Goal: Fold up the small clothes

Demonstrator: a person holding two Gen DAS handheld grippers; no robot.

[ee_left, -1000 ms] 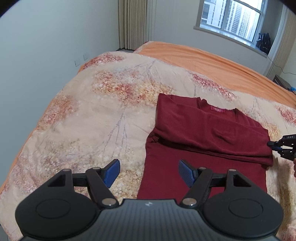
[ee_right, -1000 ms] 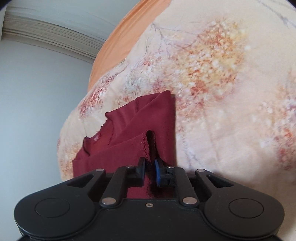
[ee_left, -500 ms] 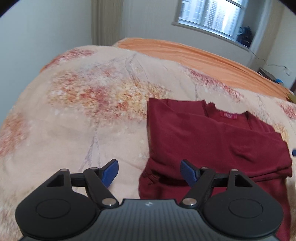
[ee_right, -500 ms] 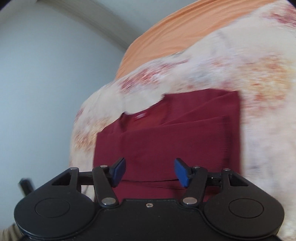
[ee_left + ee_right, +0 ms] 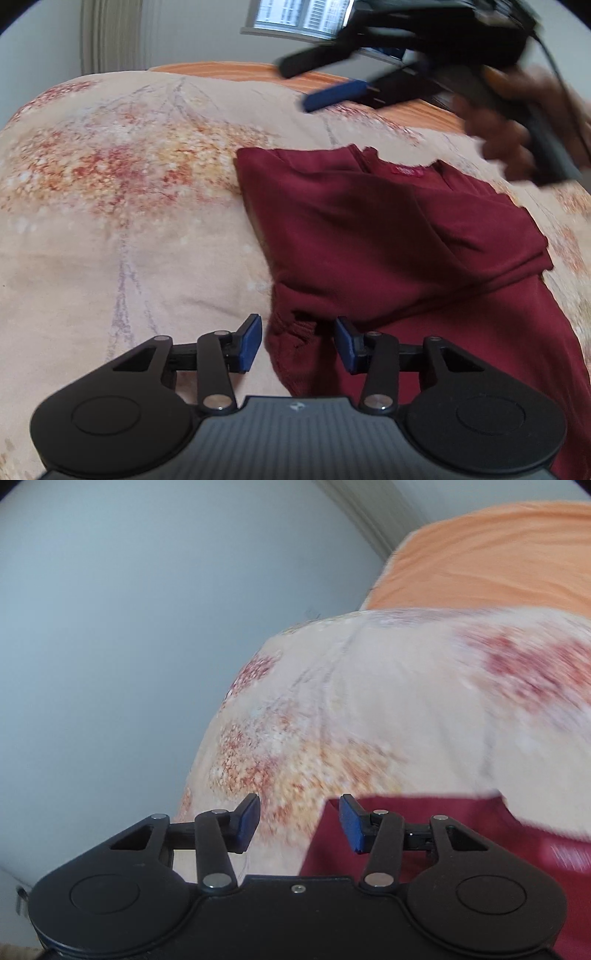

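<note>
Dark red shirt (image 5: 388,236) lies partly folded on the floral bedspread (image 5: 129,221), sleeves laid across the body, red neck label (image 5: 408,171) at its far edge; all places below are taken from that label. Left gripper (image 5: 298,341) sits at the shirt's near-left edge, opposite end from the label; its jaws have just been closing and stand about half open, with the bunched cuff (image 5: 291,328) between the pads, not yet pinched. Right gripper (image 5: 299,821) hovers over the corner left of the label; jaws have just been narrowing, roughly half open, nothing in them; the left wrist view shows it blurred above the far edge, a hand (image 5: 517,122) around its handle.

Risks, as a guess: left pads may catch only the loose cuff and not the layers beneath, so the fold drags open when lifted; right gripper could miss the corner or nip bedspread with it; uneven lifts would skew the edges; slack knit may slip from a shallow grip.
</note>
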